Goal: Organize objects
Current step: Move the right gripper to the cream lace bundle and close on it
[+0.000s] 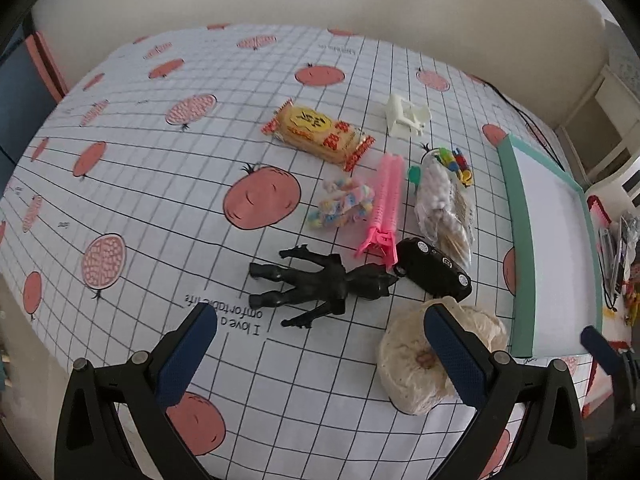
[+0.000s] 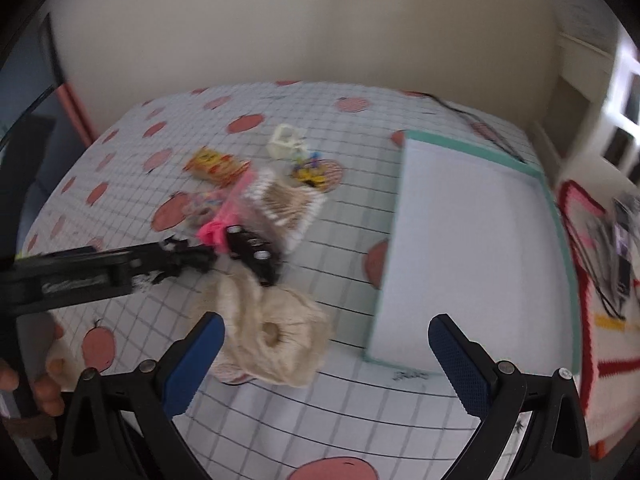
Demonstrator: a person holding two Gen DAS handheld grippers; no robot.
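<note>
Both handheld grippers hang over a worktop (image 1: 132, 184) covered in a grid-and-tomato print cloth, jaws spread wide and holding nothing. The left gripper (image 1: 320, 344) frames a black action figure (image 1: 320, 286) lying flat, its head touching a black toy car (image 1: 434, 266). A ball of pale twine (image 1: 404, 364) sits beside the left gripper's right-hand finger. Farther back lie a pink plastic clip (image 1: 386, 204), a bag of pastel candies (image 1: 344, 206), a clear bag of cotton swabs (image 1: 442, 210), a yellow-and-red cracker packet (image 1: 318, 132), a white toy chair (image 1: 406, 114) and a cluster of small coloured pieces (image 1: 456, 162). A shallow teal-rimmed tray (image 1: 516, 216), white inside, stands at the right of the pile. In the blurred right wrist view, the right gripper (image 2: 326, 356) hovers between the twine (image 2: 272, 344) and the tray (image 2: 560, 216).
</note>
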